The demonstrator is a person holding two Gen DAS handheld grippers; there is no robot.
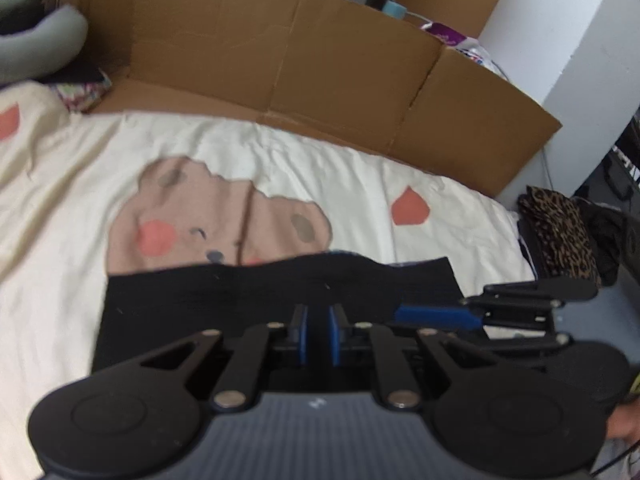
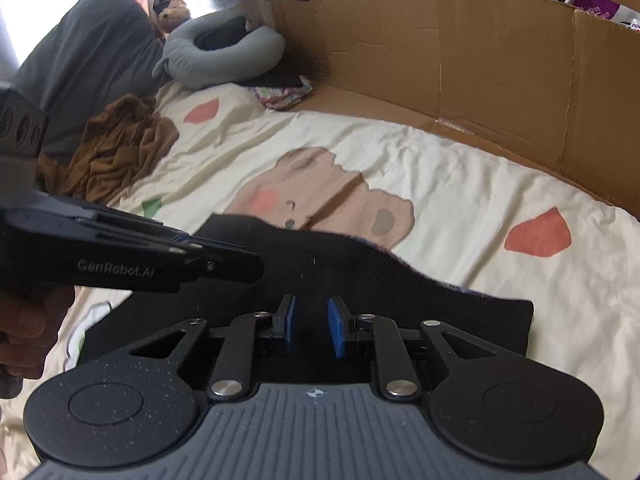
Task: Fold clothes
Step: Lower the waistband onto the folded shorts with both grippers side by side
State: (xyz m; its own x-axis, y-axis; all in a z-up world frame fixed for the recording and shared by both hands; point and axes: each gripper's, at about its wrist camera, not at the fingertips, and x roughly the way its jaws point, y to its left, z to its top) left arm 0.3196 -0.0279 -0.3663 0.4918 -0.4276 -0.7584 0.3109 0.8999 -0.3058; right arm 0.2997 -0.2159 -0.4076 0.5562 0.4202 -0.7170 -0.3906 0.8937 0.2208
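One black garment (image 2: 360, 280) lies flat on the cream bedspread (image 2: 460, 184), its far edge overlapping the lower part of the single big brown bear print (image 2: 320, 192), and that bear is our landmark. Two grippers are over the cloth. The left gripper (image 1: 319, 334) hovers above the garment on the near side of the bear, its two blue pads (image 1: 334, 334) a narrow gap apart with nothing between them, so the jaws are slightly parted and empty. The right gripper (image 2: 312, 328) sits over the same black cloth, also on the near side of the bear, its two blue pads wider apart, jaws open and holding nothing. In the right wrist view the left gripper crosses in from the left of the bear, seen side-on. Count the red-orange shapes on the bedspread: two show in that view, one to the right of the bear (image 2: 538, 234) and one beyond it to the left (image 2: 202, 112). One crumpled brown garment (image 2: 116, 148) lies well left of the bear, beside one dark grey pillow (image 2: 88, 52). One grey ring-shaped cushion (image 2: 224, 56) rests beyond the bear, and one long cardboard wall (image 2: 460, 48) stands behind it.
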